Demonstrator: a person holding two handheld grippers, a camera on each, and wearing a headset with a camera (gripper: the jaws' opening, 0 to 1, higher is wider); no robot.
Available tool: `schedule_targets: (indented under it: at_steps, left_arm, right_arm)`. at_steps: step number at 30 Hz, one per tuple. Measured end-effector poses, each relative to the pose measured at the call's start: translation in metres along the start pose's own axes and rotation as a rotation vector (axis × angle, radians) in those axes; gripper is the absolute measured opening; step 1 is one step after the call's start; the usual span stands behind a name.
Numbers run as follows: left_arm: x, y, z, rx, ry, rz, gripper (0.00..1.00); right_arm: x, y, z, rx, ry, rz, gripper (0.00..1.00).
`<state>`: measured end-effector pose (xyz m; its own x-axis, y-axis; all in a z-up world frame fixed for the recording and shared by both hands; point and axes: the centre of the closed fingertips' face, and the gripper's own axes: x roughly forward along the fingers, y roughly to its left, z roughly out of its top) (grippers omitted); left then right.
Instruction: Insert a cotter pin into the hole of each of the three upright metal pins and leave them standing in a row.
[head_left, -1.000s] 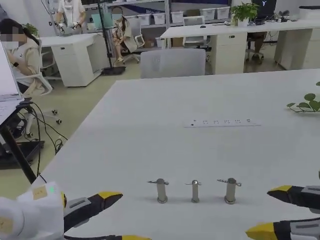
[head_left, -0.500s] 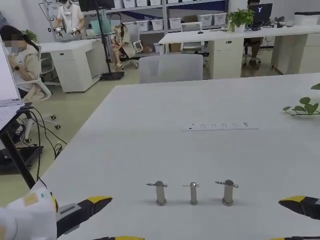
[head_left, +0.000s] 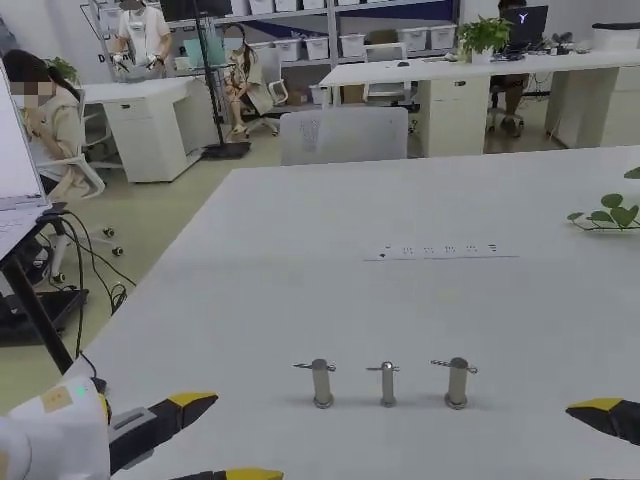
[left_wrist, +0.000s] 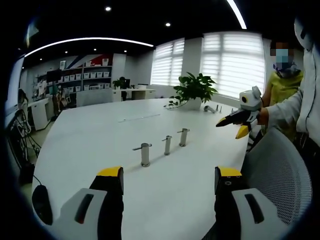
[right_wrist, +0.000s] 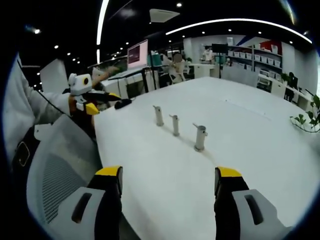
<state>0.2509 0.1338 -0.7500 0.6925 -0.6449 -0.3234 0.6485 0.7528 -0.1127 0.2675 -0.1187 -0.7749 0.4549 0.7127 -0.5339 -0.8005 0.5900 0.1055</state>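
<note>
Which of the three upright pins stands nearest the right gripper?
The right-end pin in the head view, thickest of the three; it stands foremost in the row ahead of the right gripper.

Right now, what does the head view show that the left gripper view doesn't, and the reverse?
The head view adds the grey chair pushed up to the table's far edge. The left gripper view adds window blinds and a mesh chair back. Both share the three metal pins standing in a row, cotter pins through them, the white table, and the left gripper with its jaws open.
</note>
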Motion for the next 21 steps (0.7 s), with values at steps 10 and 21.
schedule_targets:
  at_steps: [10, 21]
  left_arm:
    - [0.0007, 0.0025, -0.0009, 0.004, 0.006, 0.002, 0.74]
    - [0.0013, 0.0022, -0.0020, 0.001, 0.011, 0.005, 0.73]
  right_arm:
    - [-0.0011, -0.0002, -0.0026, 0.006, -0.001, -0.006, 0.76]
    - [0.0011, 0.0005, -0.0026, 0.005, 0.005, -0.006, 0.76]
